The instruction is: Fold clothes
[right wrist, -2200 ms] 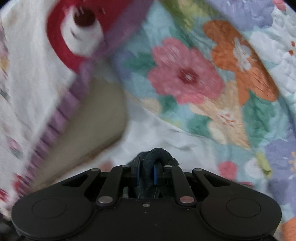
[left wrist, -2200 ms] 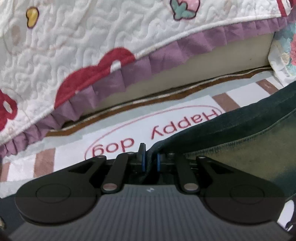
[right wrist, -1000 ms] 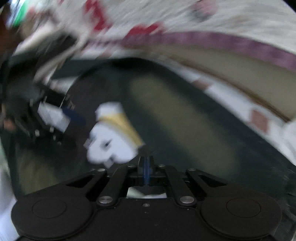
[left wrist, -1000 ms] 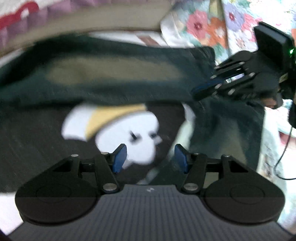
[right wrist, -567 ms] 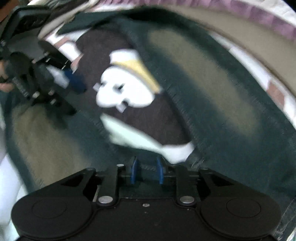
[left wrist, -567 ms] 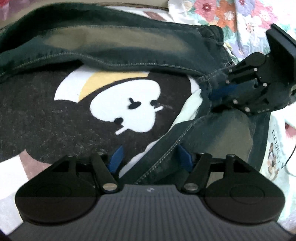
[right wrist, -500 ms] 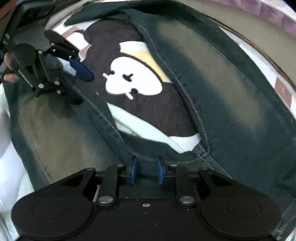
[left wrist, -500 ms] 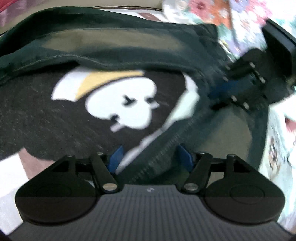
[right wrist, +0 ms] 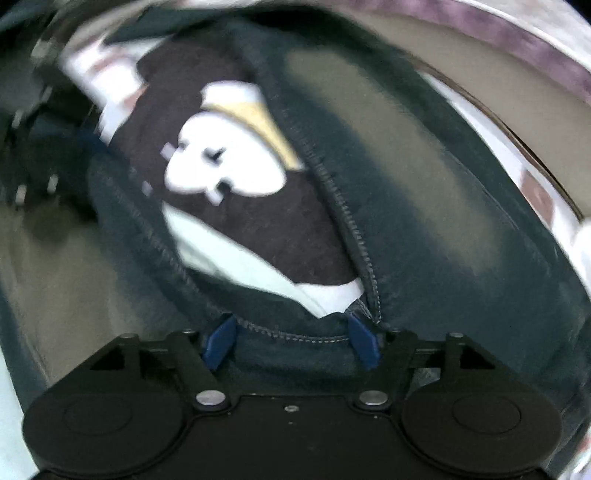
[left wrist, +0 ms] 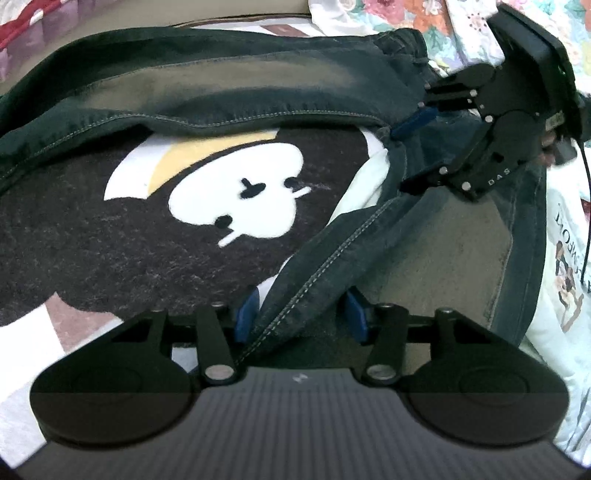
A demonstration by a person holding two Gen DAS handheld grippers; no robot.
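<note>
We see the jeans spread on a dog-print mat, their inseam between our closing left gripper, crotch between our opening right gripper.

Left gripper angled downward, jaws closing; right gripper downward, jaws opening.

Home bedroom: quilted bedspread with purple frill, floral quilt, cartoon rug, jeans on floor.
</note>
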